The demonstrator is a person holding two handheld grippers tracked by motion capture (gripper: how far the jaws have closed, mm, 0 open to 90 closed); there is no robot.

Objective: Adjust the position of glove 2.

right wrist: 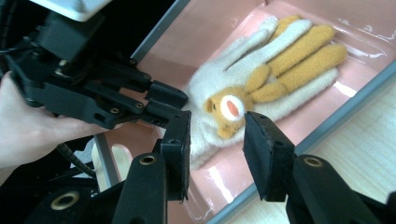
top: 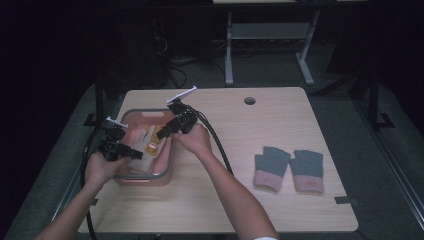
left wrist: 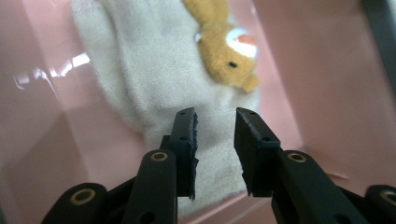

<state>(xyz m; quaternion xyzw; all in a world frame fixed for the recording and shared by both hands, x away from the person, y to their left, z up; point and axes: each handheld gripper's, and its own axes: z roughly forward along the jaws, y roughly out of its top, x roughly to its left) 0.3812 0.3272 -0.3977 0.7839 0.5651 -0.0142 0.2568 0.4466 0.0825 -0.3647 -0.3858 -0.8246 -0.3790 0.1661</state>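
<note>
Glove (right wrist: 243, 79): one cream knit glove with orange-yellow fingers and a small bear face (right wrist: 227, 109) sewn on; flat on the floor of the pink basin (top: 167, 165); fingers pointing away from the left gripper, cuff end nearest its tips
Glove to left gripper (left wrist: 215, 135): cuff directly ahead of and under the two black jaws in the left gripper view; bear face just beyond the tips, up and to the right; cannot tell whether the pads touch the knit
Glove to right gripper (right wrist: 217, 140): beyond the tips, bear face seen in the gap between the two jaws; apart from the pads
Left gripper state: log reading at its narrowest for this recording; a gap visible between the pads with cream fabric behind it; nothing seen clamped
Right gripper state: jaws parted, nothing between the pads; hovering over the basin's near rim
Count of grippers: two, one per hand; tips close together above the basin
Count of basins: one, on the table (top: 240, 200)
Other gloves (top: 289, 169): two, grey with pink cuffs, side by side on the table, well apart to the right of the right gripper
</note>
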